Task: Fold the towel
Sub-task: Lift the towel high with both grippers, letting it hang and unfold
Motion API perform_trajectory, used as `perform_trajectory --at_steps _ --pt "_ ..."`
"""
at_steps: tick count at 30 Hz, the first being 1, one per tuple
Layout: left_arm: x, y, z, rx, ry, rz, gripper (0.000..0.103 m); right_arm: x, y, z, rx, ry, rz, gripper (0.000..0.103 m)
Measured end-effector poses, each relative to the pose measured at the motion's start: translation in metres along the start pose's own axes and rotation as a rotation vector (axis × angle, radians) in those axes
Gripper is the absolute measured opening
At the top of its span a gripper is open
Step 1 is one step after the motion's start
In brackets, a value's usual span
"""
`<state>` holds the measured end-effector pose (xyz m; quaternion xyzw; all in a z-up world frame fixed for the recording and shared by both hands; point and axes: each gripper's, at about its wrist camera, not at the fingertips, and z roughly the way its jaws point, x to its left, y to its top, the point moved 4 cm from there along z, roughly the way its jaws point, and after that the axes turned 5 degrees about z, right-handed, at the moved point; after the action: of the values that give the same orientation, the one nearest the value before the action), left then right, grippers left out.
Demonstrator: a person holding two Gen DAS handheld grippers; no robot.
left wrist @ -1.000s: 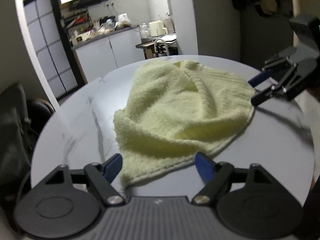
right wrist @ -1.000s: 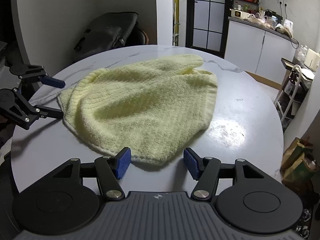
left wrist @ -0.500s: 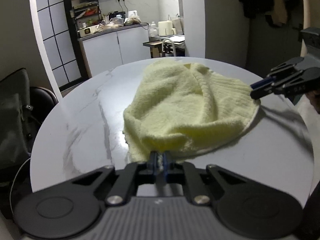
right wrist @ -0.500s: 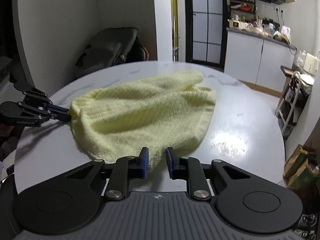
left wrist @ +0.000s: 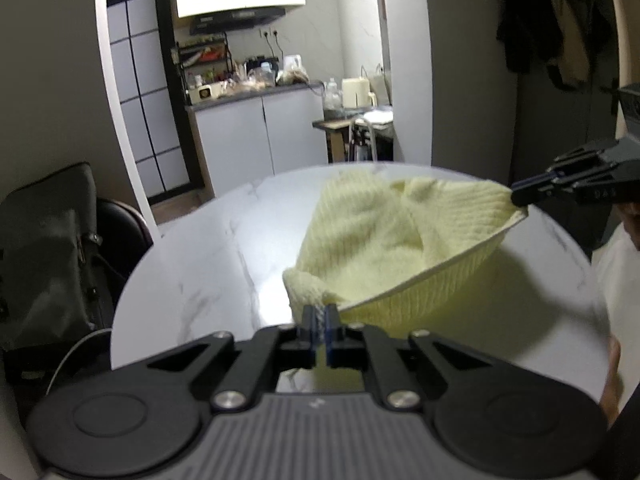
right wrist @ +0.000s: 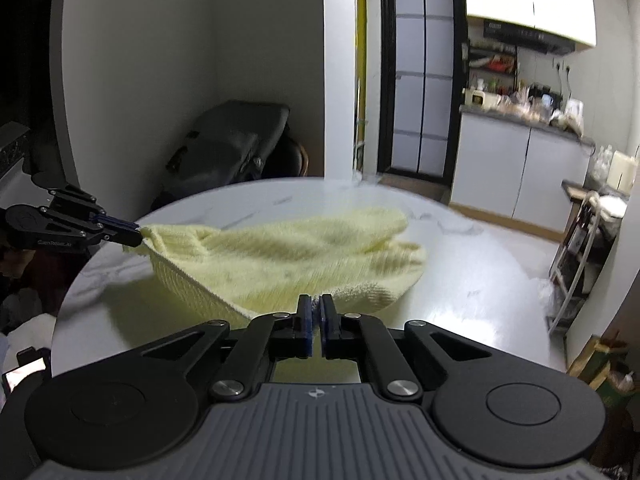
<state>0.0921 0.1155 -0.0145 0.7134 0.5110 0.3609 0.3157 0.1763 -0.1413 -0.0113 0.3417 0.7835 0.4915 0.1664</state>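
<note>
both grippers, left gripper (left wrist: 319, 322) and right gripper (right wrist: 316, 320), angled downward, clamp raised towel (left wrist: 380, 236) corners.

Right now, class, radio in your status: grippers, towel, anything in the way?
Left hand-held gripper shut on yellow towel corner. Right hand-held gripper shut on neighbouring corner. Near edge off round marble table. Nothing in the way.

Pale yellow towel (left wrist: 384, 248), near edge lifted by two corners, far part crumpled on table.
</note>
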Motion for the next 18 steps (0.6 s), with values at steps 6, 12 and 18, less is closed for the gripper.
perform_trajectory --at_steps 6,12,18 --pt "0.005 0.023 -0.016 -0.079 0.036 -0.027 0.004 0.004 0.025 -0.022 -0.084 -0.019 -0.035 0.004" --pt "0.006 0.038 -0.033 -0.134 0.071 -0.024 0.004 0.01 0.044 -0.034 -0.143 -0.03 -0.052 0.004" --pt "0.011 0.057 -0.049 -0.183 0.103 -0.025 0.004 0.015 0.067 -0.042 -0.188 -0.039 -0.082 0.004"
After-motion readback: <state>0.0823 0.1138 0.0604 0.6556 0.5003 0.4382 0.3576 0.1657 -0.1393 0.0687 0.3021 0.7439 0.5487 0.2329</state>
